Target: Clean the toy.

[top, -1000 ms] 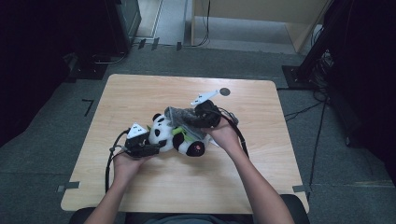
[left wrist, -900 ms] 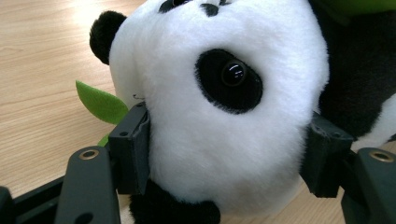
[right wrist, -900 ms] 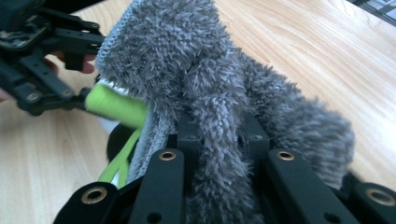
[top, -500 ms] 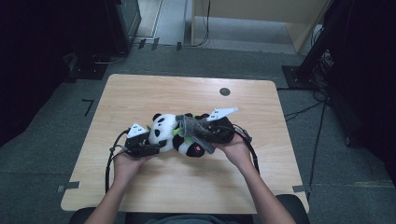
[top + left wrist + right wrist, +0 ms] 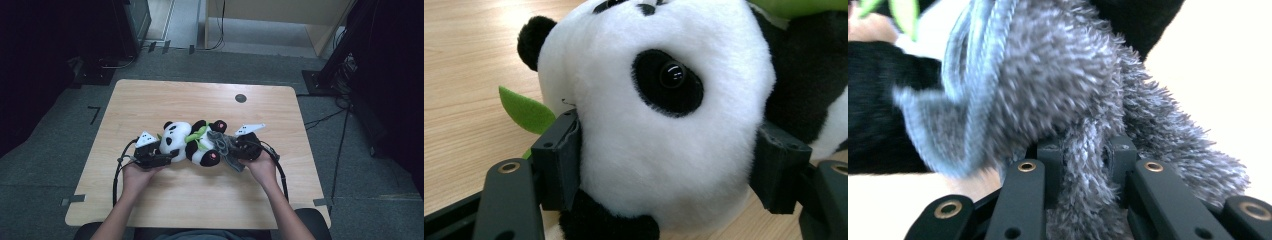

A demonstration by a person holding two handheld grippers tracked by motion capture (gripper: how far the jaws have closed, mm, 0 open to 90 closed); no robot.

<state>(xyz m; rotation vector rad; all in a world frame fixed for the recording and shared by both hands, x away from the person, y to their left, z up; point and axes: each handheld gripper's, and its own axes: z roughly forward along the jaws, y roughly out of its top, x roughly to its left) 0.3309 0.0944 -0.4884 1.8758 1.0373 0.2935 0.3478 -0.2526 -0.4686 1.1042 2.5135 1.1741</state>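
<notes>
Grey shaggy cloth, a fuzzy microfibre rag with a ribbed hem, fills the near part of the right gripper view, blurred at its left edge; the right gripper has its jaws nearly closed, pinching a fold of the rag between them, and the fold runs off the bottom of that view. In the left gripper view, the black-and-white plush panda toy sits so close that its body is cut off at the top and right; the left gripper has one pad against each side of the white head, touching the fur, and its jaws have just been opening a little with the head between them. A green felt leaf pokes out behind the near pad, partly hidden by it. From the high view, the panda lies on its side near the middle of the light wooden table, head toward the left gripper, the cloth draped against its feet at the right gripper. The person's hands cover much of both tools. Farther off, a small dark round disc lies near the table's far edge; what it is cannot be made out. No writing or label is legible anywhere.
</notes>
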